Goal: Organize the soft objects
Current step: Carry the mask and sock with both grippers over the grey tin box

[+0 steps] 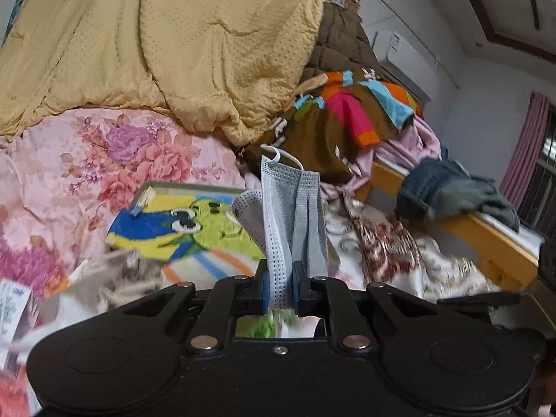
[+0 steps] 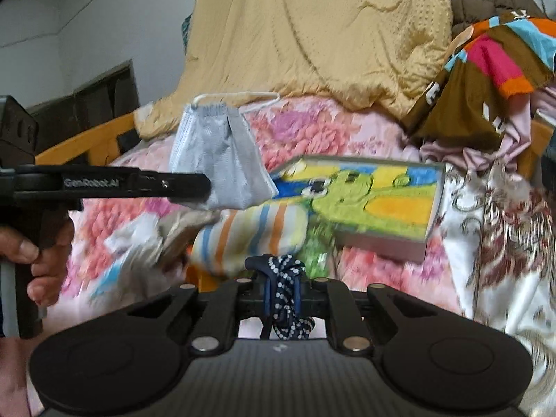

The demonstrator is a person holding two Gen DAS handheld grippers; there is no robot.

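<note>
My left gripper [image 1: 279, 286] is shut on a grey-blue face mask [image 1: 295, 212], which stands up from the jaws with its white ear loop at the top. The right wrist view shows the same mask [image 2: 219, 160] hanging off the left gripper [image 2: 205, 187], held up by a hand at the left edge. My right gripper [image 2: 279, 293] is shut on a dark navy cloth with white dots [image 2: 286, 299], bunched between the pads. A striped pastel soft item [image 2: 250, 236] lies on the bed just ahead of it.
A book with a green cartoon cover [image 2: 368, 205] lies on the floral pink bedsheet [image 1: 104, 160]. A yellow quilt [image 1: 173, 41] is piled behind, colourful clothes [image 1: 347, 114] to the right, and jeans [image 1: 441, 187] hang on the wooden bed rail [image 1: 486, 243].
</note>
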